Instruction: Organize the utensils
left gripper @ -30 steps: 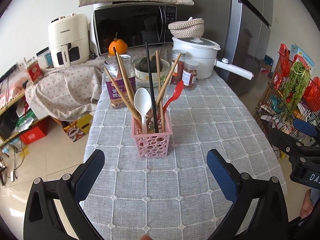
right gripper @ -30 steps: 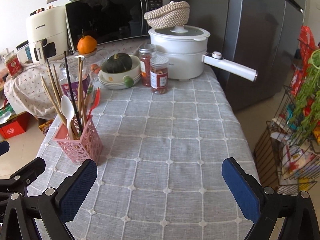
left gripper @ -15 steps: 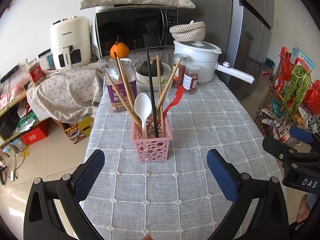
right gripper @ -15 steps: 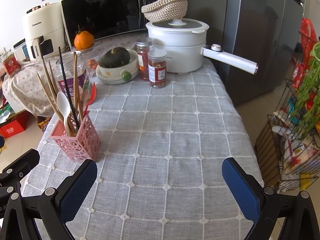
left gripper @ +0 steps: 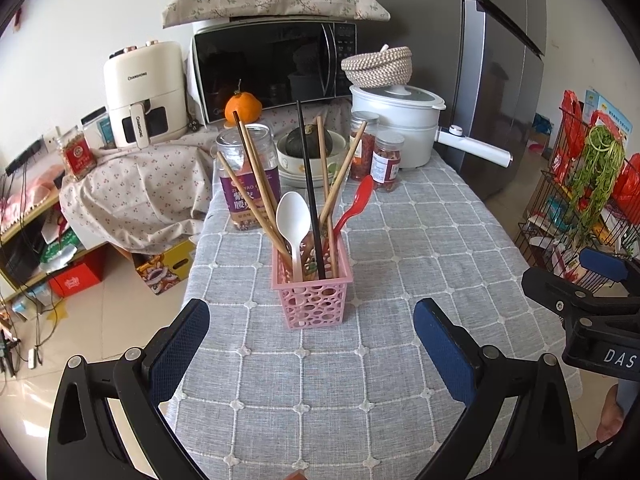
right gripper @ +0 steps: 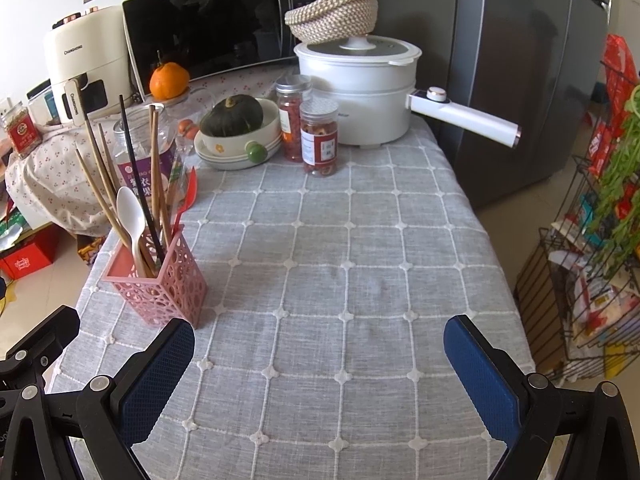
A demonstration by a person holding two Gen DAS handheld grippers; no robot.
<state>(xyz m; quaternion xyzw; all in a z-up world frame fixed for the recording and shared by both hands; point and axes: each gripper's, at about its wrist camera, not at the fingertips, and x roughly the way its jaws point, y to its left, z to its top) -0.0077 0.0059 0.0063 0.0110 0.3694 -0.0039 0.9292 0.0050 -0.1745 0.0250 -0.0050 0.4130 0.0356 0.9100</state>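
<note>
Both jaws wide apart, empty: left gripper [left gripper: 312,344], right gripper [right gripper: 320,368]. Pink holder [left gripper: 313,300] upright on tablecloth [right gripper: 360,260], near left edge, containing chopsticks [left gripper: 256,184], white spoon [left gripper: 294,220], red spoon [left gripper: 356,204]

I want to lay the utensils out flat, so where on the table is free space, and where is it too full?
The grey tablecloth is bare from the pink utensil basket across to the right edge, and from the two red-filled jars forward to the grippers. The far end is crowded: white pot, bowl with squash, purple-label jar. Both grippers are open and empty.
</note>
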